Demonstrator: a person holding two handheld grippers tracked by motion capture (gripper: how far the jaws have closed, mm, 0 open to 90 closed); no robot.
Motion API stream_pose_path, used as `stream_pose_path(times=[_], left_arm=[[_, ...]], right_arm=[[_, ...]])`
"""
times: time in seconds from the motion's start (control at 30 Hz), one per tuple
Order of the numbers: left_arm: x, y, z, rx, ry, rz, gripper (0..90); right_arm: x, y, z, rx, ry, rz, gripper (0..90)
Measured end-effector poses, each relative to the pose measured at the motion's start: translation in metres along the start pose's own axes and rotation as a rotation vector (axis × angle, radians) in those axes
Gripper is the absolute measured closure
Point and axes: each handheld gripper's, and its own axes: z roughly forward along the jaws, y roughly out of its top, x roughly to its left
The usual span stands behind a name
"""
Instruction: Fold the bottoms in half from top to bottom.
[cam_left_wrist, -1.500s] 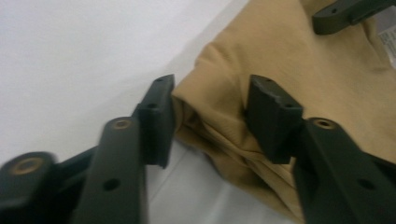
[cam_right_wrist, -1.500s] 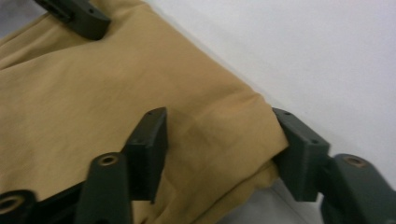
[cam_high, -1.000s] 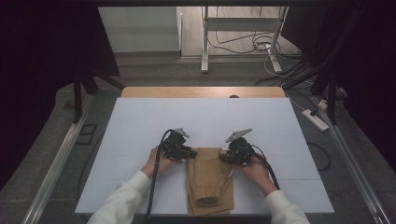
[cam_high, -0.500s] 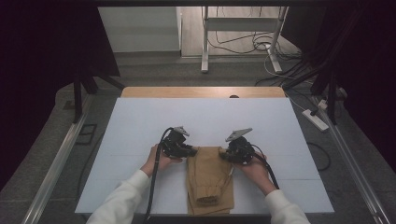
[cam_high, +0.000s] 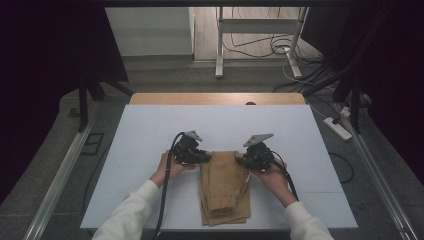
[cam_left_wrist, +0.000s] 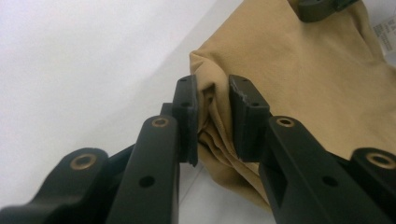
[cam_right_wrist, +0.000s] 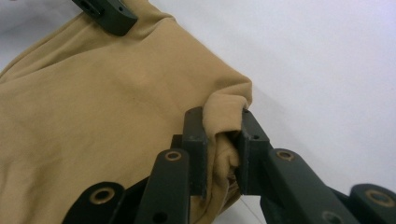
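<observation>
Here we see the folded tan cotton trousers lying lengthwise near-to-far at the table's near edge; left gripper and right gripper each clamp a far corner.

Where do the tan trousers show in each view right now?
High view: tan trousers folded, bottom centre, between both grippers.
Left gripper view: right half, corner pinched between the left gripper fingers.
Right gripper view: left half, corner pinched in the right gripper.
Shared landmark: white table.

Soft matt tan cloth trousers, smooth white table
</observation>
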Motion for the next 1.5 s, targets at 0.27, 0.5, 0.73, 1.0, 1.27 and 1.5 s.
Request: stream_pose_path(times=[0.27, 0.5, 0.73, 1.0, 1.27, 1.5], left_arm=[[0.006, 0.003, -0.005, -0.019, 0.009, -0.003, 73.5], [0.015, 0.012, -0.006, -0.035, 0.021, -0.003, 73.5], [0.025, 0.018, -0.006, -0.042, 0.031, -0.013, 73.5], [0.036, 0.021, -0.005, -0.053, 0.058, -0.025, 73.6], [0.050, 0.041, -0.002, -0.062, 0.075, -0.038, 74.1], [0.067, 0.051, 0.000, -0.060, 0.082, -0.064, 75.0]], right_arm=[[-0.002, 0.006, 0.002, -0.022, -0.014, 0.004, 76.8], [-0.008, 0.012, 0.007, -0.032, -0.035, 0.008, 77.0], [-0.015, 0.017, 0.013, -0.050, -0.044, 0.026, 77.4], [-0.021, 0.027, 0.025, -0.054, -0.048, 0.031, 77.5], [-0.036, 0.041, 0.030, -0.052, -0.076, 0.041, 77.6], [-0.049, 0.054, 0.041, -0.075, -0.084, 0.065, 77.7]])
